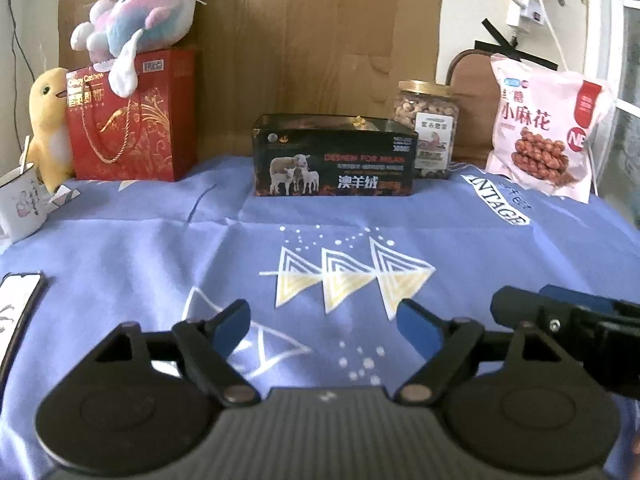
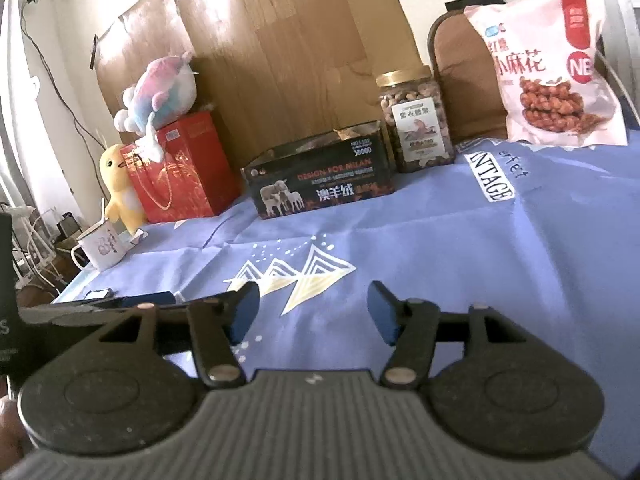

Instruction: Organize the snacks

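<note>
Both tools low over the blue patterned cloth (image 1: 140, 248) on the table, nothing gripped. Left tool (image 1: 325, 326) at bottom centre of its frame, blue pads well apart, only bare cloth between them. Right tool (image 2: 313, 312) at bottom centre of its own frame, pads also apart and empty, gap a little narrower. Right tool's black body poking in at the lower right edge of the left view; left tool showing as a dark shape at the left edge of the right view.

Snacks lined up along the far edge against a wooden board (image 1: 304, 40). Centre of the left view: black box (image 1: 334, 160) with sheep printed on its front, top open. Just behind its right end, touching or nearly so, a clear nut jar (image 1: 428, 128) with gold lid. Further right, pink snack bag (image 1: 548, 128) leaning upright. Upper left: red gift bag (image 1: 132, 120) with a gold cord handle, pink-and-blue plush (image 1: 140, 20) on top, yellow plush (image 1: 50, 120) pressed against its left side. White mug (image 1: 22, 204) at the left edge, phone-like dark slab (image 1: 18, 304) lower left.
</note>
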Available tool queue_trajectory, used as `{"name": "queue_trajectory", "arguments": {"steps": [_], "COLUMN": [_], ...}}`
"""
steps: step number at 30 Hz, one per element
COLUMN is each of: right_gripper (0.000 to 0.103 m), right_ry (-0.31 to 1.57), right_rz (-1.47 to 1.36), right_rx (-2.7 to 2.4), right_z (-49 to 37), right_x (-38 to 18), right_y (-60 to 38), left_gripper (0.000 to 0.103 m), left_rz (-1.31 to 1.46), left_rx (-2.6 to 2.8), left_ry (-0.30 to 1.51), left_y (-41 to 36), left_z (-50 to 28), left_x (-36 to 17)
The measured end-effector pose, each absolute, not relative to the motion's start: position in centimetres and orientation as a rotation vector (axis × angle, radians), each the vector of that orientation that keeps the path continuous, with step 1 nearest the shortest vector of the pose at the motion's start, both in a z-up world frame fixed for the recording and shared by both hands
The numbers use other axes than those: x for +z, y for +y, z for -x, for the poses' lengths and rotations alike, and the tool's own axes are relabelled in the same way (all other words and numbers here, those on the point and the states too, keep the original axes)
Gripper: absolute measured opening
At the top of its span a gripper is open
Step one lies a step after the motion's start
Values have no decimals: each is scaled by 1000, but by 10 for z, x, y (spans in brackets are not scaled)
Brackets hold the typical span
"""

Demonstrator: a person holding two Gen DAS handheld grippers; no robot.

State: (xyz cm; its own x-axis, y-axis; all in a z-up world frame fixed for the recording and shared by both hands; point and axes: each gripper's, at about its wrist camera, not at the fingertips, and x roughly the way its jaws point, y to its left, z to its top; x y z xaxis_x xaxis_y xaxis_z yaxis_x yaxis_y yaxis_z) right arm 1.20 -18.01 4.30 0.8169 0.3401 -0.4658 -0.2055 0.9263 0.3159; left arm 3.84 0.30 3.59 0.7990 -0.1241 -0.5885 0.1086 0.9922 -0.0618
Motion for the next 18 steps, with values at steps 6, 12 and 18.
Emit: {"name": "queue_trajectory", "arguments": {"steps": [6,12,18], "right_gripper": [63,65,69], "right_ry": [528,510,471], "right_rz": [-254,-266,-246], "right_rx": [267,244,219], "right_z": [14,42,65], "right_x": [44,46,48], "right_y": [-179,-181,-182], "left_gripper": [102,103,103], "left_rz": [1,-15,-69], "left_rx": [-112,-90,-59], "left_ry": [613,596,572], "left_y": [0,0,-6], "left_z": [-10,20,38], "left_x": [38,45,49]}}
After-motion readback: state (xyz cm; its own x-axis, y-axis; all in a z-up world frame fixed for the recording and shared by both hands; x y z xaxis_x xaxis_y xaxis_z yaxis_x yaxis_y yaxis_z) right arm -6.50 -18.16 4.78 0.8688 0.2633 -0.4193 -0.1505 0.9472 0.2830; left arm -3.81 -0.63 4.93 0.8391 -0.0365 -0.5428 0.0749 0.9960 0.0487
